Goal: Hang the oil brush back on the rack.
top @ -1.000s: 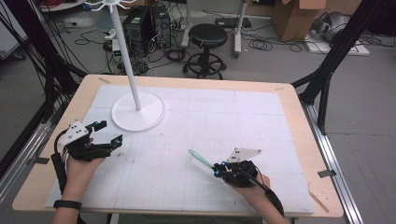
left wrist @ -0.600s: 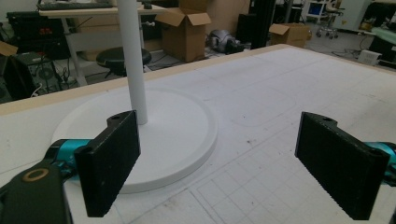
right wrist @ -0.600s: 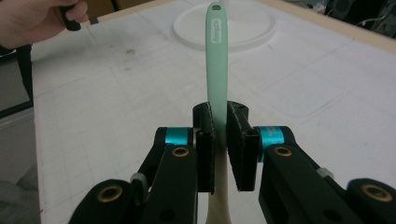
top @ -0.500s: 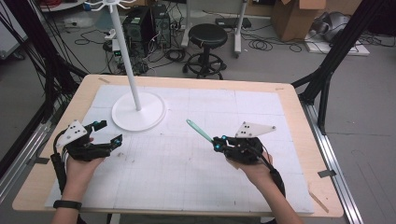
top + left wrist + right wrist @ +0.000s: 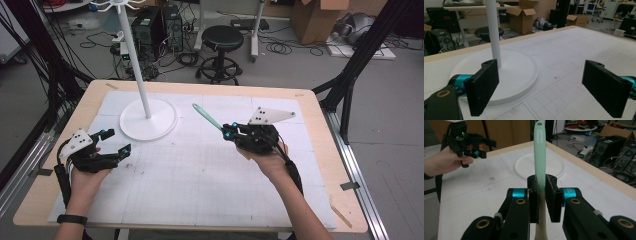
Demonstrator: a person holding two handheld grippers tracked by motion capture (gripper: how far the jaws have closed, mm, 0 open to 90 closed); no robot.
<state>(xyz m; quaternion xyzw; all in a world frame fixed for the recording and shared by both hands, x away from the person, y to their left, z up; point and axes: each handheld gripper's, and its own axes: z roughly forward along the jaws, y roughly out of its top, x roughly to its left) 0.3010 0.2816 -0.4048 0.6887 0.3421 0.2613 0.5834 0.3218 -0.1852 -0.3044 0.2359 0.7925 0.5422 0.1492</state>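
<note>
Covering the wooden table [image 5: 320,150], a white gridded mat [image 5: 200,175]; cluttered workshop behind.

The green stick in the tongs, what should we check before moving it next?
1. Right tongs shut on the green stick: ok.
2. Stick's hole end points toward the white stand: ok.
3. Left tongs open and holding nothing: ok.
4. Left tongs apart from the stand's round base: ok.
5. Hooks at the stand's top free: cannot tell.
</note>
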